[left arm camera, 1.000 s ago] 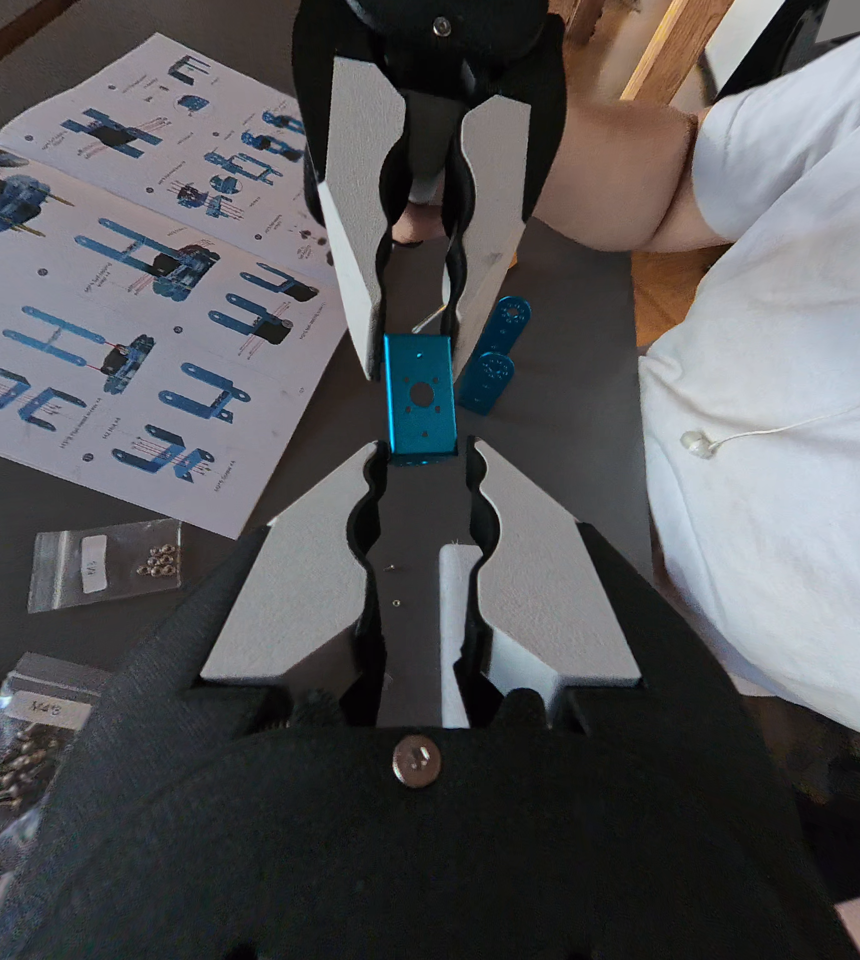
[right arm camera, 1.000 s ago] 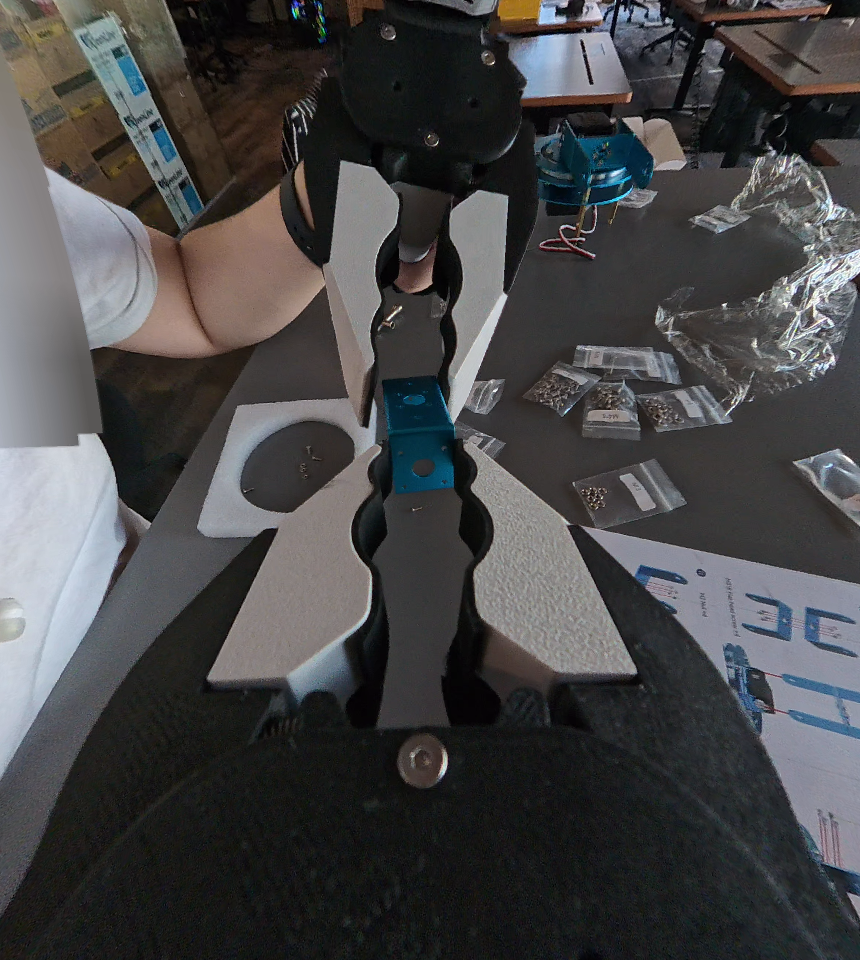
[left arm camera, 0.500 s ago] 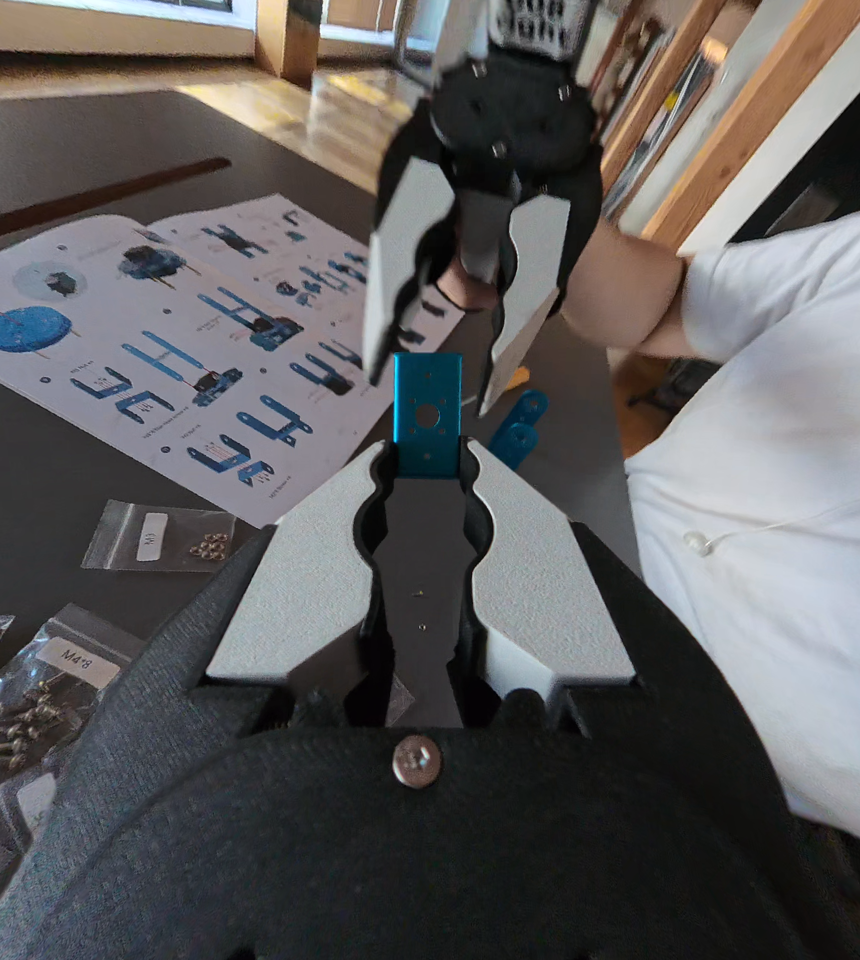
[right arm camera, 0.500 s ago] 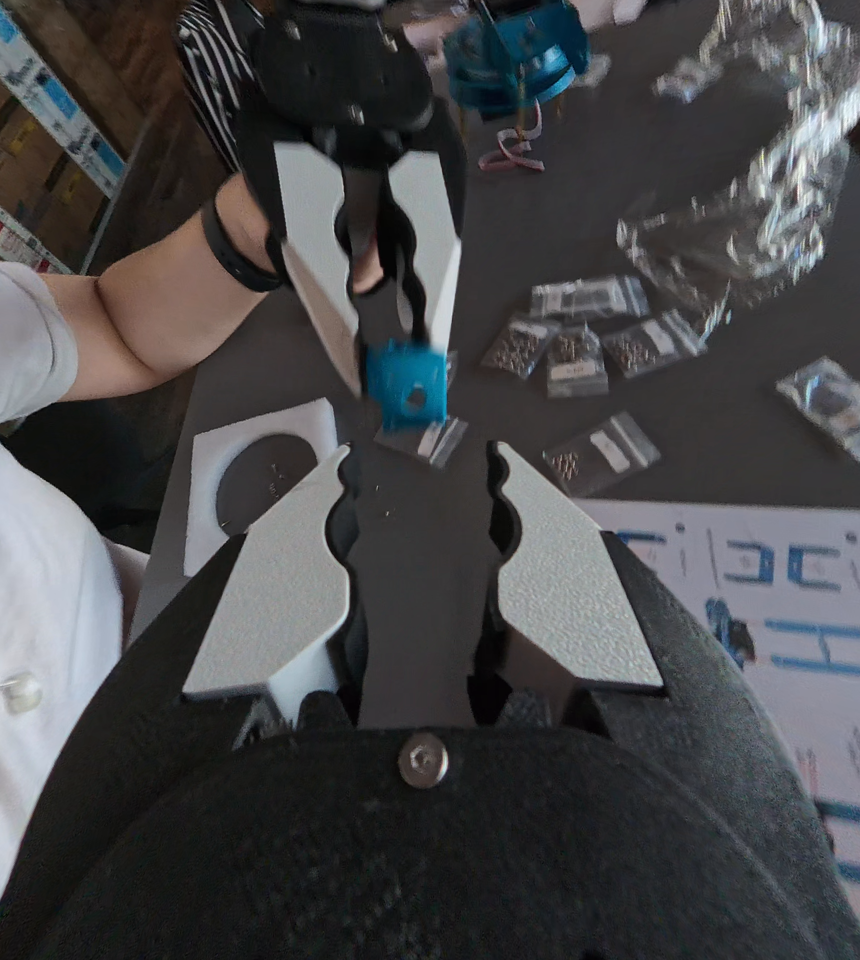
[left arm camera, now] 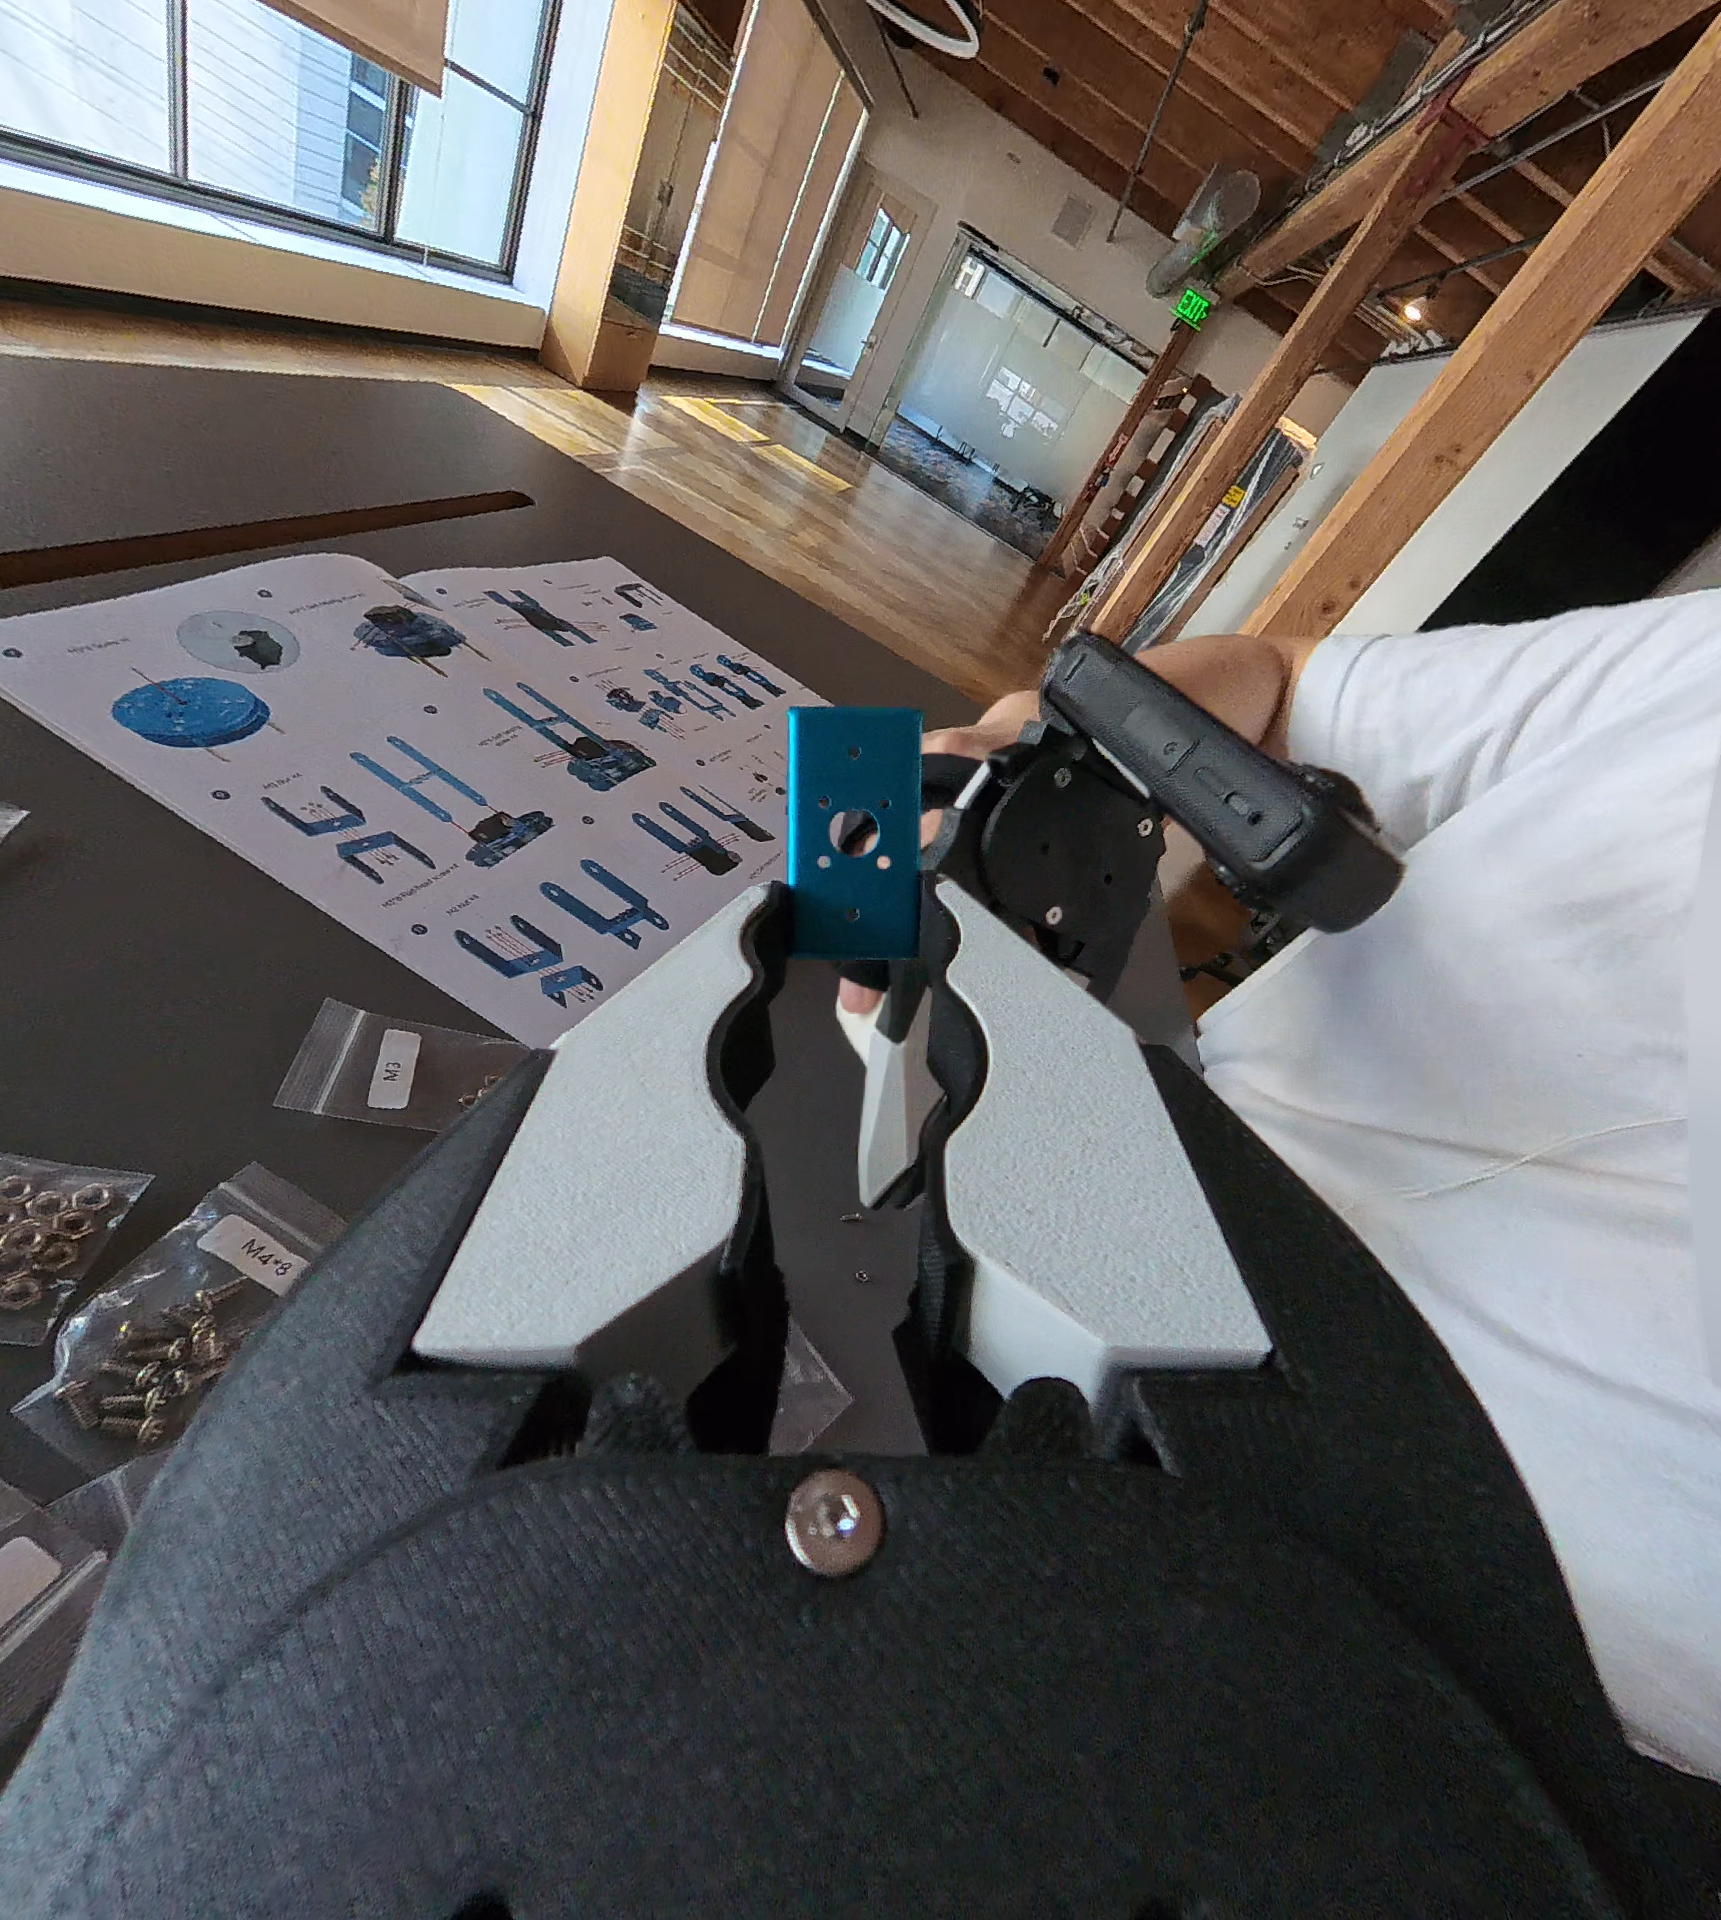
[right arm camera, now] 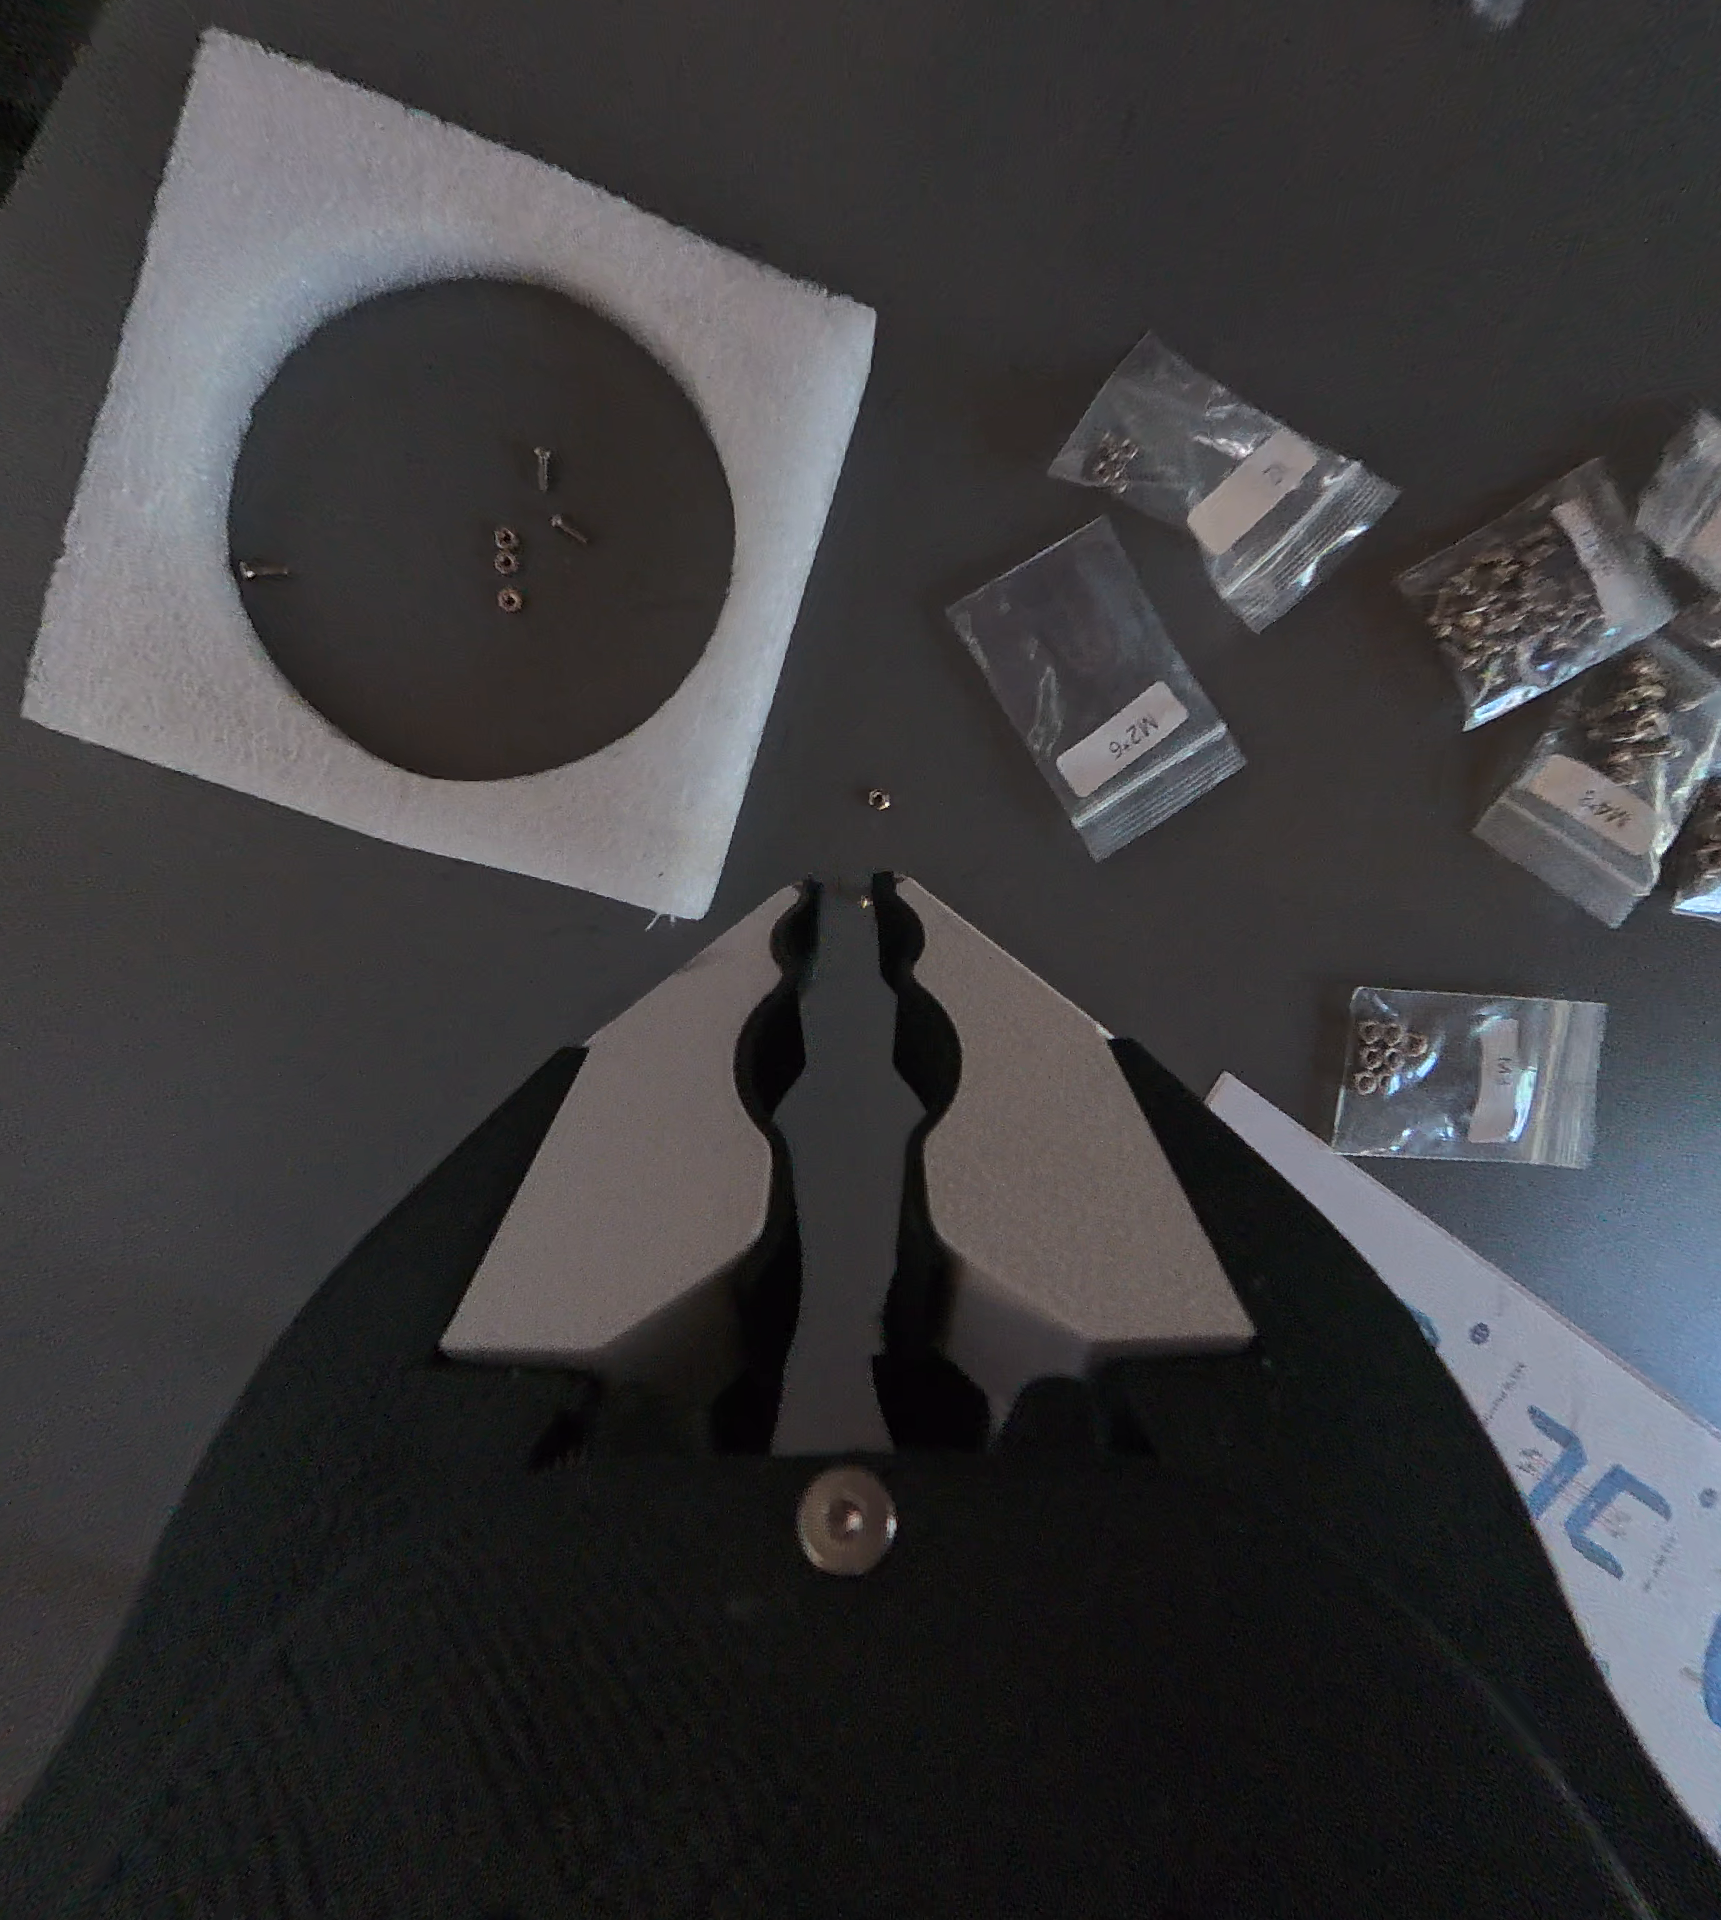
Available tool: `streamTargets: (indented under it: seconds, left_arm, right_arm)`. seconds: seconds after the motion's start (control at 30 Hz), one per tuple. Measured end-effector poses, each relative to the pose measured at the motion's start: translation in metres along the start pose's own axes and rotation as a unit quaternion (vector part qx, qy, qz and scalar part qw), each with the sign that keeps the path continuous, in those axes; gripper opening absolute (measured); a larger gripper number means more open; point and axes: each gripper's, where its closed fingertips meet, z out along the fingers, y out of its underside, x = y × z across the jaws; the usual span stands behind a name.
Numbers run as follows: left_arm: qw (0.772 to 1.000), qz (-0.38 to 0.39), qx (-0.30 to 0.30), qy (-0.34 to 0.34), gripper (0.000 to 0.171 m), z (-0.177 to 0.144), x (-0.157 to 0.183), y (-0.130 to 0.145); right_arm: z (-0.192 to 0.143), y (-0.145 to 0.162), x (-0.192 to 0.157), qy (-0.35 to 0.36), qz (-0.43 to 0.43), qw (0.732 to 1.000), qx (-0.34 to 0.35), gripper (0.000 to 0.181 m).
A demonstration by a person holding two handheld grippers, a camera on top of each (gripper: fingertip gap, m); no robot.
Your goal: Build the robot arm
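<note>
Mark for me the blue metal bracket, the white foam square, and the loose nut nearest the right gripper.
blue metal bracket (left arm camera: 856,831): left wrist view, on its flat face by the centre hole.
white foam square (right arm camera: 160,665): right wrist view, on its lower left border.
loose nut (right arm camera: 876,797): right wrist view, on the nut itself.

I have the right gripper pointed down at the dark surface, jaws slightly parted, with a tiny screw at the right tip. A loose nut lies just ahead. The white foam square rings screws and nuts; hardware bags sit right, beside the instruction sheet.
</note>
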Motion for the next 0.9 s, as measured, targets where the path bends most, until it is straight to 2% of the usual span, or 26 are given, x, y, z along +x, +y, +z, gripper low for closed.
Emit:
streamTargets:
  seconds: [0.3, 0.6, 0.73, 0.9]
  left_arm:
    - [1.000, -0.004, 0.008, 0.006, 0.024, -0.0041, 0.0021, -0.0033]
    - [1.000, -0.005, 0.001, 0.012, 0.023, -0.0015, 0.0044, -0.0006]
    - [1.000, -0.011, -0.001, 0.013, 0.023, -0.0010, 0.0033, 0.0003]
    - [1.000, -0.012, -0.001, 0.014, 0.023, -0.0008, 0.0042, 0.0004]
  right_arm:
    - [0.0089, 0.0059, 0.0026, -0.015, 0.010, 1.000, -0.021, 0.001]
    - [0.0104, 0.0087, 0.0024, -0.017, 0.013, 1.000, -0.023, 0.003]
    - [0.0072, -0.0003, 0.0041, -0.020, 0.054, 0.998, -0.005, 0.005]
    - [0.0097, 0.0016, 0.0086, -0.003, 0.078, 0.997, -0.029, 0.008]
